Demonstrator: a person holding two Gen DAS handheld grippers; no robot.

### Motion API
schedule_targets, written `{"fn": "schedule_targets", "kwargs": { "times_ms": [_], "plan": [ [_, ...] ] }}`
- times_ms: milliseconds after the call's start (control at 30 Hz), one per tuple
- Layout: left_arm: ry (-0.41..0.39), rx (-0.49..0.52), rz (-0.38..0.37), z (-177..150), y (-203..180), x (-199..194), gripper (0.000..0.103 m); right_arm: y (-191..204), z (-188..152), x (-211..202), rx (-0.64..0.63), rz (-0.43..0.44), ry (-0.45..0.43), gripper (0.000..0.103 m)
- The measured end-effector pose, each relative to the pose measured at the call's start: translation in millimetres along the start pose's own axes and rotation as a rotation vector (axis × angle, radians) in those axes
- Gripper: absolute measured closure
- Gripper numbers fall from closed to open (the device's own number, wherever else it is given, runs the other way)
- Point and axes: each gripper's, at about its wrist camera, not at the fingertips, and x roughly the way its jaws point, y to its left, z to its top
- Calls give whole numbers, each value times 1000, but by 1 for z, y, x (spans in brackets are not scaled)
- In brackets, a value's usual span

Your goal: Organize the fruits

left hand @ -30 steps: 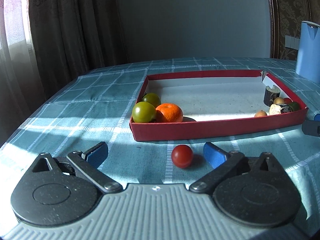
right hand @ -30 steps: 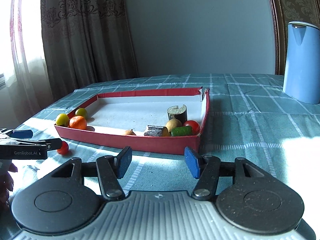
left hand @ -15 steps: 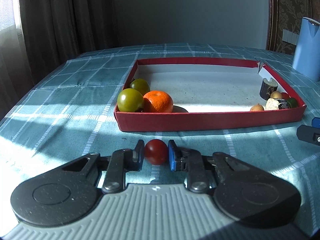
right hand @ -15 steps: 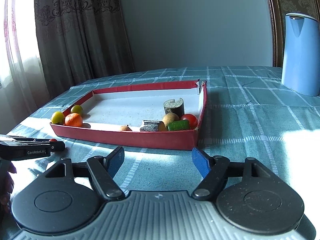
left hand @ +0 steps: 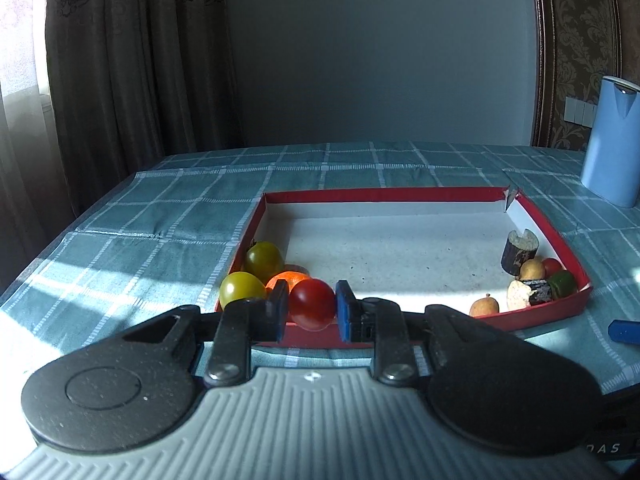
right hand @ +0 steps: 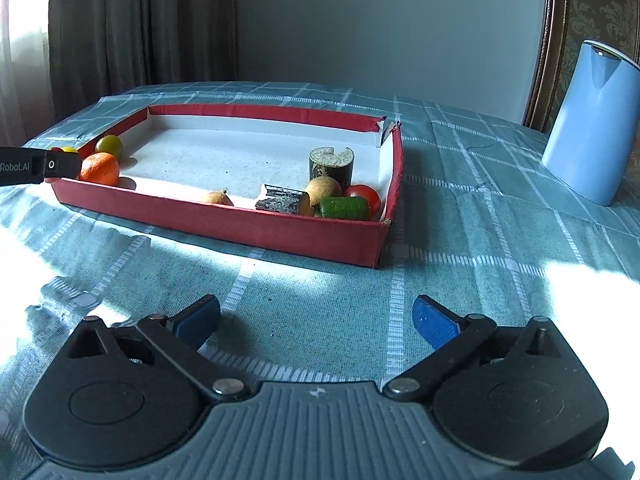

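1. The left gripper (left hand: 311,311) is clamped on a red tomato (left hand: 312,309); both blue pads touch its sides, and it is held above the near wall of the red tray (left hand: 440,193), at the tray's left end.
2. In the tray's near left corner lie an orange (right hand: 99,168) and two green tomatoes (left hand: 263,258) (they are close together, the orange just behind the held tomato in the left wrist view).
3. In the tray's near right corner I see a dark cut cylinder (right hand: 331,163), a brown round fruit (right hand: 323,191), another red tomato (right hand: 363,196), a green piece (right hand: 345,208) and a dark chunk (right hand: 282,204); a small brown fruit (right hand: 217,198) lies a little apart by the near wall.
4. The right gripper (right hand: 316,320) has its fingers wide apart and holds nothing; it is over the checked tablecloth (right hand: 280,280), in front of the tray.
5. A blue kettle (right hand: 592,124) stands on the table right of the tray, well apart.
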Motion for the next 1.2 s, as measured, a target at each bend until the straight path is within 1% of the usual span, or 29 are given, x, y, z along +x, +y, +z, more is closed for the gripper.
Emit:
{"fn": "schedule_targets", "kwargs": {
  "times_ms": [100, 300, 467, 633, 767, 900, 967, 1033, 1067, 1100, 1133, 1200],
  "plan": [
    [1, -11, 6, 6, -1, 9, 80, -4, 0, 1, 22, 13, 6, 0],
    [5, -19, 33, 15, -4, 34, 80, -4, -1, 0, 20, 12, 3, 0],
    [14, -22, 71, 23, -3, 54, 80, -4, 0, 1, 19, 12, 2, 0],
    [39, -43, 73, 28, 1, 74, 80, -4, 0, 1, 22, 14, 4, 0],
    [65, -55, 77, 25, 6, 88, 79, -3, 0, 0, 25, 16, 5, 0],
    [48, -44, 72, 23, 5, 90, 78, -4, 0, 1, 24, 15, 4, 0],
    [35, -43, 52, 21, 5, 90, 70, -4, 0, 1, 24, 15, 4, 0],
    [29, -36, 23, 19, 2, 88, 54, -4, 0, 1, 24, 16, 5, 0],
    [32, -31, 16, 19, 0, 88, 51, -4, 0, 1, 24, 16, 5, 0],
    [32, -28, 13, 19, -2, 87, 45, -4, 0, 1, 25, 16, 5, 0],
    [25, -27, 21, 18, -3, 85, 37, -4, 0, 1, 26, 17, 5, 0],
    [-3, -19, 68, 18, -6, 77, 23, -4, 0, 1, 30, 21, 6, 0]
  ]
}}
